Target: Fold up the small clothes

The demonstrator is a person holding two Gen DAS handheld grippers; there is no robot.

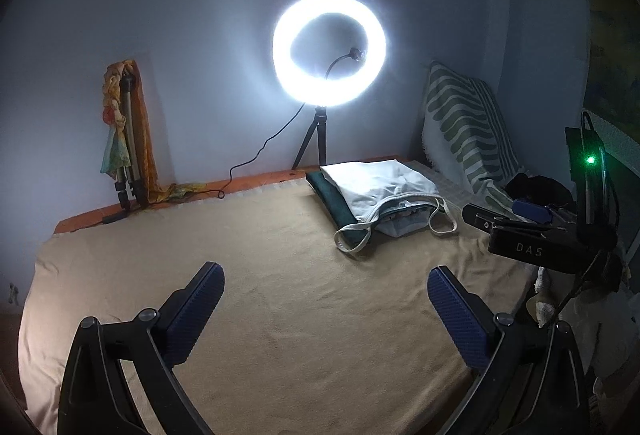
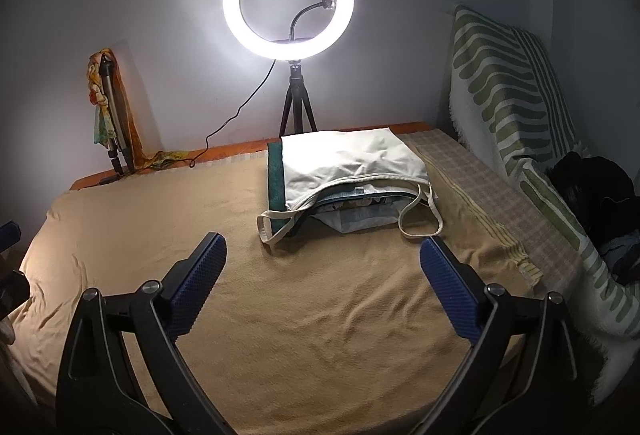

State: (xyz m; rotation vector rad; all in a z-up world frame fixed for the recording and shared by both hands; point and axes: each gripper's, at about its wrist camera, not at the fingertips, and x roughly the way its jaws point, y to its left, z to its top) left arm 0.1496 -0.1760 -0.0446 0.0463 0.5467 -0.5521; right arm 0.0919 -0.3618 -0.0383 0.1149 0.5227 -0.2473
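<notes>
A white tote bag (image 1: pixel 380 187) (image 2: pixel 348 163) lies on the tan blanket (image 1: pixel 280 275) (image 2: pixel 320 315) toward the far side, its mouth facing me with folded clothes (image 2: pixel 352 213) showing inside. A dark green cloth (image 2: pixel 275 175) (image 1: pixel 328 195) lies under its left edge. My left gripper (image 1: pixel 326 285) hovers over the bare blanket, open, with nothing between its blue pads. In the left wrist view the right gripper's body (image 1: pixel 540 235) shows at the right edge. My right gripper (image 2: pixel 322 255) is open too, a short way before the bag's mouth, nothing between its pads.
A lit ring light (image 2: pixel 288 1) on a small tripod stands at the far edge, its cable trailing left. A folded tripod with a colourful scarf (image 2: pixel 108 107) leans on the wall. A striped green pillow (image 2: pixel 520 107) and dark clothing (image 2: pixel 592 195) lie along the right.
</notes>
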